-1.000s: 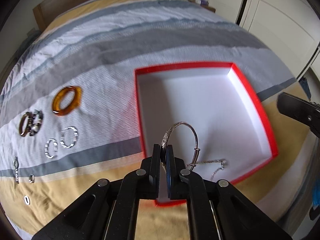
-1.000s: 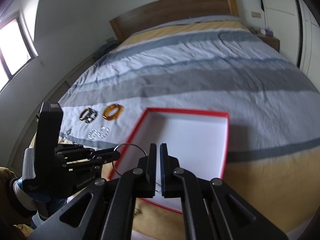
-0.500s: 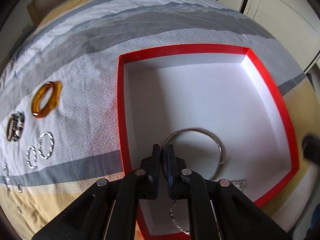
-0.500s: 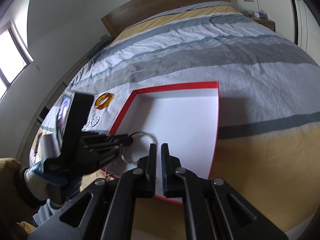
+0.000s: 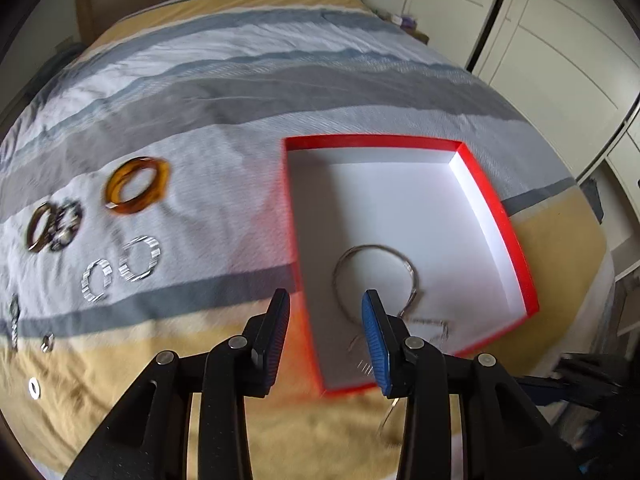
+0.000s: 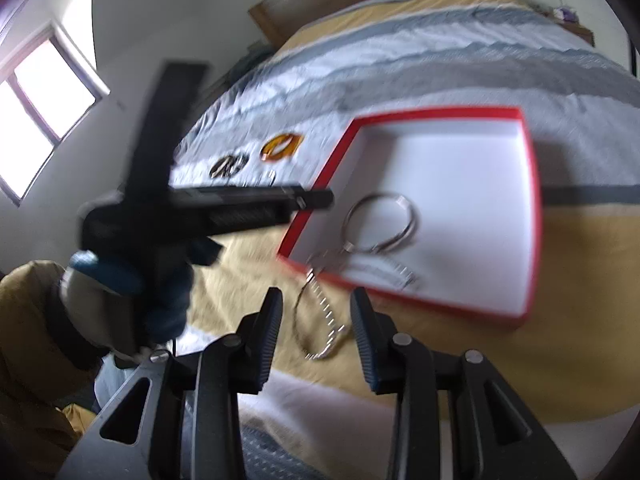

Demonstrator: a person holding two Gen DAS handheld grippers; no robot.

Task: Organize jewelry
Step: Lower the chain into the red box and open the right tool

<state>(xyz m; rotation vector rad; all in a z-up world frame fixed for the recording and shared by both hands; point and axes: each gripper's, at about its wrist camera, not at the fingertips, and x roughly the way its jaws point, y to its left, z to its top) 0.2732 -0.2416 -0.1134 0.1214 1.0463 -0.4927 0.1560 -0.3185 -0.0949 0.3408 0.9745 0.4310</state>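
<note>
So, early days for you: silver bangle [image 5: 374,276] in red box [image 5: 496,216], chain [image 6: 320,320] half over box's near rim onto bed [image 5: 240,80]. Amber bangle [image 5: 136,192], striped rings [image 5: 120,272], small bits wait near bed's left edge. Left hand-held gripper [image 5: 325,332] and right hand-held gripper [image 6: 316,320] both released, empty.

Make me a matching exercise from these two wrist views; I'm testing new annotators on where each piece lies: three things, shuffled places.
Things:
1. silver bangle
2. amber bangle
3. silver chain

Places:
A. draped over the red box's near rim, partly on the bedspread
B. on the bedspread left of the box
C. flat on the white floor of the box

Pairs: 1-C, 2-B, 3-A
</note>
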